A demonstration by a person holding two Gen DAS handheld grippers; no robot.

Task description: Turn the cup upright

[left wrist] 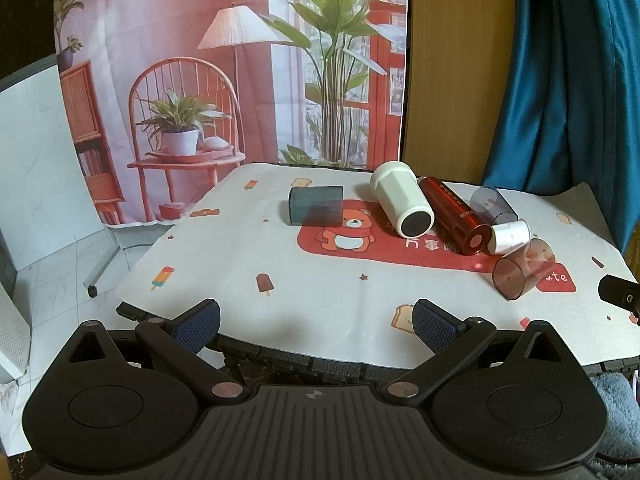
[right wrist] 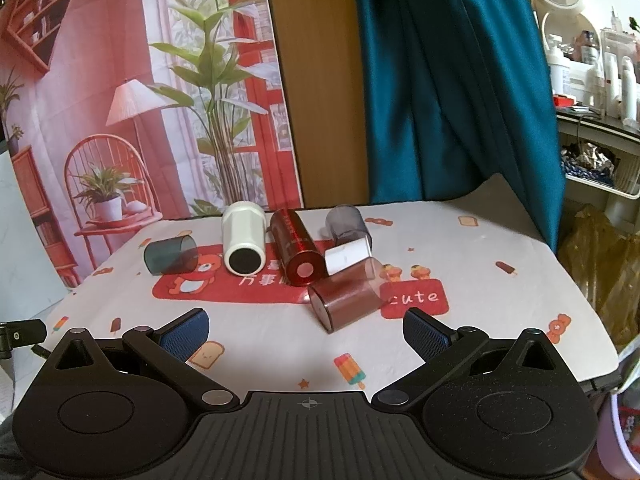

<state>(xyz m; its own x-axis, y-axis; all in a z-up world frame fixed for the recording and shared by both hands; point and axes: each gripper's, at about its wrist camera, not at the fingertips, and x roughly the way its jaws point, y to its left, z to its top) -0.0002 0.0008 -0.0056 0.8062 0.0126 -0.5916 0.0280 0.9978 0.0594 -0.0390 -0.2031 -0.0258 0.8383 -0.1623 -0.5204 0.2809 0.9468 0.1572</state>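
Several cups lie on their sides on the printed tablecloth (left wrist: 320,292): a dark teal clear cup (left wrist: 316,211) (right wrist: 171,258), a white tumbler (left wrist: 401,205) (right wrist: 243,242), a red metallic bottle (left wrist: 456,215) (right wrist: 296,249), a small white cup (left wrist: 510,236) (right wrist: 347,255), a grey clear cup (left wrist: 493,205) (right wrist: 347,222) and a brown clear cup (left wrist: 522,269) (right wrist: 346,295). My left gripper (left wrist: 316,326) is open and empty at the table's near edge. My right gripper (right wrist: 306,330) is open and empty, just short of the brown cup.
A printed backdrop (left wrist: 224,60) hangs behind the table, with a teal curtain (right wrist: 448,80) to its right. A shelf with bottles (right wrist: 592,60) stands far right. The other gripper's tip (left wrist: 620,296) shows at the right edge of the left wrist view.
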